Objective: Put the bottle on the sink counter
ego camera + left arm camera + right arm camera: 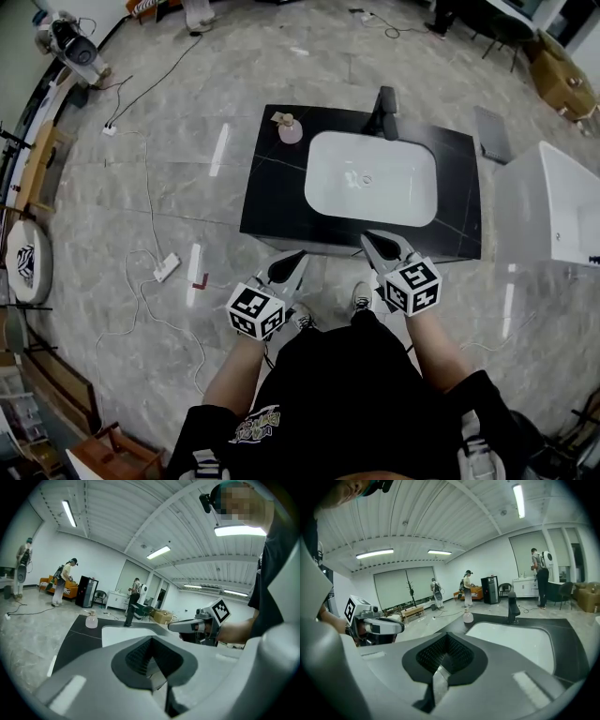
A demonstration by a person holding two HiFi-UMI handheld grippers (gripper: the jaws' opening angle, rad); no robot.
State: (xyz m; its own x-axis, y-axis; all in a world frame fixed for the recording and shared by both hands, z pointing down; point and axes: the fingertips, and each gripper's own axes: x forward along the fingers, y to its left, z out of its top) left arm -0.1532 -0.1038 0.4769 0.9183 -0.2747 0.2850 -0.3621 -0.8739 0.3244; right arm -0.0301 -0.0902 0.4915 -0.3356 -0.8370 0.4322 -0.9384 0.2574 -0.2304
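Left tool point(289, 265) and right tool point(382, 246) both closed, empty, at near edge of black surface point(272, 202). Pink bottle point(290, 129) stands on its far left corner, beside white basin point(370, 178).

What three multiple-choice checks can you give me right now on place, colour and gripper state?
1. Where is the small pink plastic bottle?
A. on a wooden shelf
B. on the black stone counter's far left corner
C. inside a red bucket

2. What colour is the tall tap?
A. black
B. gold
C. white

3. How are the left gripper and right gripper?
A. both wide open
B. left shut on the bottle
C. both shut, empty

Answers:
1 B: the head view shows it standing at that corner.
2 A: it is as dark as the counter.
3 C: each gripper view shows the jaws together with nothing between them.
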